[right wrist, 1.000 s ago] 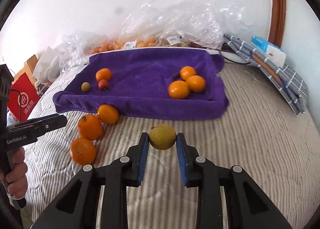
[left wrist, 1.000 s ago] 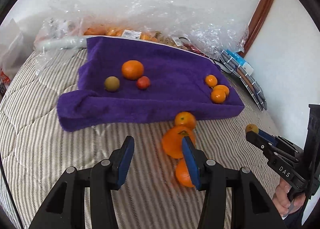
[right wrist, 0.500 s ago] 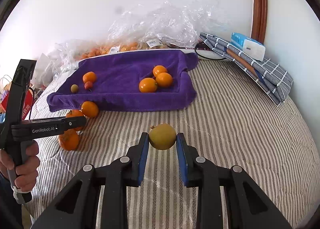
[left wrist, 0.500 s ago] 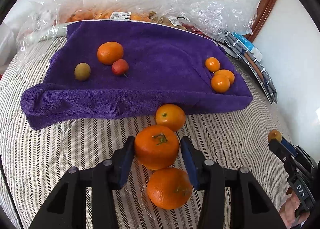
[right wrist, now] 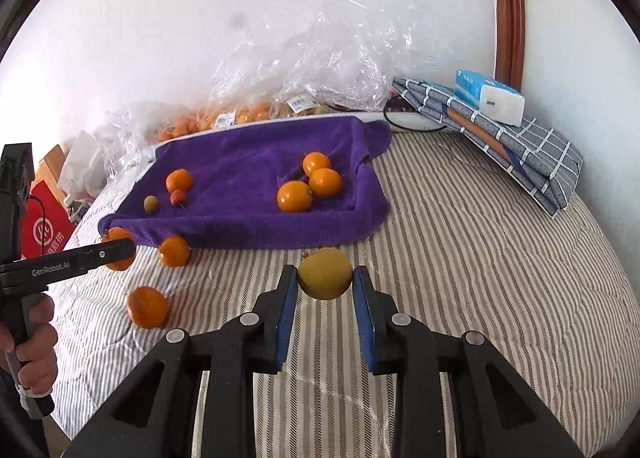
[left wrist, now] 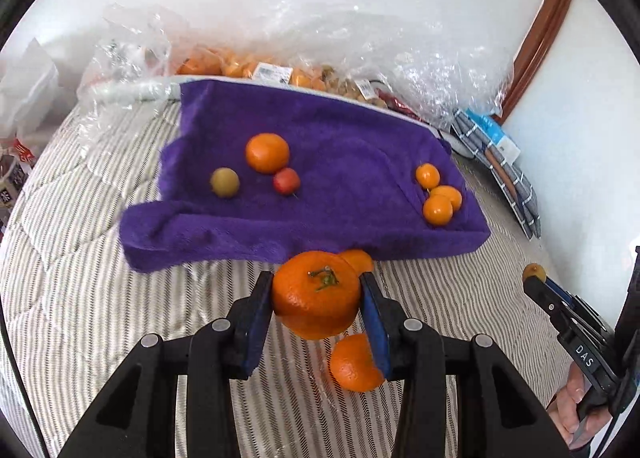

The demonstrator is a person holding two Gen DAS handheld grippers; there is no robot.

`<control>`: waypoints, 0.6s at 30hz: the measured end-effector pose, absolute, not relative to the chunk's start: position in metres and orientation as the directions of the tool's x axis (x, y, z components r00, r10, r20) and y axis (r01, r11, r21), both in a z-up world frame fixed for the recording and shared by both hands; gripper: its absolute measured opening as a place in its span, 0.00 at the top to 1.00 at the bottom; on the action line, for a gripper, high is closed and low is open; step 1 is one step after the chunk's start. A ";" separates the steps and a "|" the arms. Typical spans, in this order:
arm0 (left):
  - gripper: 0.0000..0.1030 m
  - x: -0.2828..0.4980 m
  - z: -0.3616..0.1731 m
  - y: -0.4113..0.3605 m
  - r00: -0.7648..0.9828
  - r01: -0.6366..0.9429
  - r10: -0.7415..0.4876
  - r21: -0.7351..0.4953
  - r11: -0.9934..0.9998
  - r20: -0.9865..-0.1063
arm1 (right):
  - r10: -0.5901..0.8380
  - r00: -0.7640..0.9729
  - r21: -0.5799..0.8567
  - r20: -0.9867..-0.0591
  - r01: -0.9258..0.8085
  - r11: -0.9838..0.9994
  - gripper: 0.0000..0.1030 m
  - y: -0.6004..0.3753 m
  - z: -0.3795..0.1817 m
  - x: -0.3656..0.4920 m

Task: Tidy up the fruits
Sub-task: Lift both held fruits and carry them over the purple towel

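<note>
My left gripper (left wrist: 317,300) is shut on a big orange tangerine (left wrist: 316,294) with a green stem, held just above the striped bed. An orange (left wrist: 354,364) lies under it, and another orange (left wrist: 360,258) sits against the purple towel (left wrist: 340,130). On the towel's left are an orange (left wrist: 267,152), a small green fruit (left wrist: 225,182) and a small red fruit (left wrist: 286,181). Three small oranges (left wrist: 438,210) sit at its right. My right gripper (right wrist: 325,282) is shut on a yellow-green fruit (right wrist: 325,273) in front of the towel (right wrist: 248,162).
Crumpled clear plastic bags (left wrist: 360,50) with more fruit lie behind the towel by the wall. A folded checked cloth (right wrist: 520,150) with a tissue pack (right wrist: 490,96) lies at the right. A red bag (right wrist: 44,230) stands past the bed's left edge. A person's hand (right wrist: 32,350) grips the left tool.
My left gripper moved up to the tangerine, closed on it and lifted it off the bed. My right gripper kept hold of the yellow-green fruit and drifted away from the towel.
</note>
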State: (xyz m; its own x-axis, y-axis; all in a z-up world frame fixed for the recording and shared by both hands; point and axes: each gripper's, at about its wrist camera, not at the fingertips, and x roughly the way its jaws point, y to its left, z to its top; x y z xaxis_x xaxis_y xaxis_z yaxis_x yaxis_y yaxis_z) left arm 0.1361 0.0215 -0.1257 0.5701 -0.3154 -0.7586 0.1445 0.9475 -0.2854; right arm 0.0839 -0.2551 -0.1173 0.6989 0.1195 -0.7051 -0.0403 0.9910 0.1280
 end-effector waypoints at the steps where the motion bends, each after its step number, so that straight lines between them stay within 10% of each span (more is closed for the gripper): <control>1: 0.61 0.136 -0.123 0.024 0.576 0.138 -0.312 -0.286 0.948 -0.755 | 0.122 0.699 0.129 -0.704 -0.043 0.991 0.73 -0.254 -0.115 0.086; 18: 0.61 0.197 -0.083 0.057 0.664 0.081 -0.226 -0.232 0.969 -0.713 | 0.121 0.751 0.108 -0.649 -0.067 0.992 0.73 -0.235 -0.080 0.165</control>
